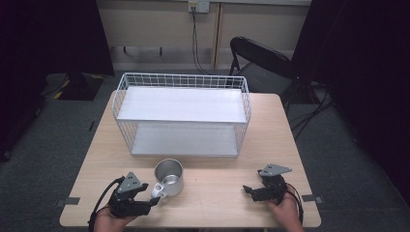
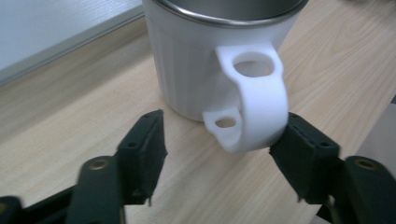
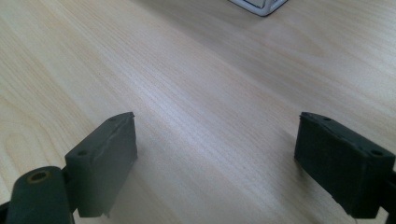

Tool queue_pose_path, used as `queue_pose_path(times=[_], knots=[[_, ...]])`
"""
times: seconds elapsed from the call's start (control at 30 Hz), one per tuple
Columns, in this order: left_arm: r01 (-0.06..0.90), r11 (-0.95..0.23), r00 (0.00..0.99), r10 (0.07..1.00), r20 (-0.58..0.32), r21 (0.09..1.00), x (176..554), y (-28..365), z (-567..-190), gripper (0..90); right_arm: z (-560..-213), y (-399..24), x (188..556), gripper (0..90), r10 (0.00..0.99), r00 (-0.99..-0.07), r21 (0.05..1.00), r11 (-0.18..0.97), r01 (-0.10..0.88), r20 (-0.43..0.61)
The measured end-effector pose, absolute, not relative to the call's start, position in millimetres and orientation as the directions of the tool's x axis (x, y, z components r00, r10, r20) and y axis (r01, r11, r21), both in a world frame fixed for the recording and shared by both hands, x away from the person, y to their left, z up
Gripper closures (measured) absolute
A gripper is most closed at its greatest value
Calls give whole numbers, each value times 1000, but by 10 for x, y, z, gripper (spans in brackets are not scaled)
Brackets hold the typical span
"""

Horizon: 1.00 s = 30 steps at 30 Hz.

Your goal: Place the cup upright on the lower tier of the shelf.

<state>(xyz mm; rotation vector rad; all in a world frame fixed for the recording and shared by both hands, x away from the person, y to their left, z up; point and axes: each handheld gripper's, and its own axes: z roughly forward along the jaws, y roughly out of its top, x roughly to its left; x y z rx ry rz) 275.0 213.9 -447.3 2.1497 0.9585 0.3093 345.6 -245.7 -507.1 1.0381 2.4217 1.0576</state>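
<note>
A white mug with a steel inside (image 1: 169, 176) stands upright on the wooden table (image 1: 217, 193), near the front left. Its white handle (image 2: 259, 100) points toward my left gripper (image 1: 153, 199). In the left gripper view the handle sits between the jaws of that gripper (image 2: 223, 133): the right jaw touches the handle's outer side, while a gap remains between the left jaw and the handle. My right gripper (image 1: 247, 189) rests low over the table at the front right. Its jaws (image 3: 217, 135) stand wide apart over bare wood with nothing between them.
A white wire rack (image 1: 181, 79) with two flat shelves stands across the middle of the table, just behind the mug. A black folding chair (image 1: 261, 58) is beyond the far right corner. The table's front edge lies close under both hands.
</note>
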Motion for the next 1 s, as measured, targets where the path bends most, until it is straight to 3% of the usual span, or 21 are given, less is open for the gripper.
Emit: queue_pose_path(times=[0.07,0.4,0.73,1.0], knots=[[525,-449,681,731,-40,723,2749,2152,-4459,436,-5071,-2456,3456,122,721,-693,730,467,499,12],[533,-419,659,750,-51,735,2812,2243,-4476,493,-5072,-2453,3457,122,725,-688,731,464,501,11],[501,-449,710,702,-54,740,2862,2196,-4479,552,-5072,-2453,3457,122,726,-688,731,463,501,12],[510,-465,730,680,-77,724,2917,2183,-4461,663,-5072,-2452,3457,122,727,-687,731,463,502,12]])
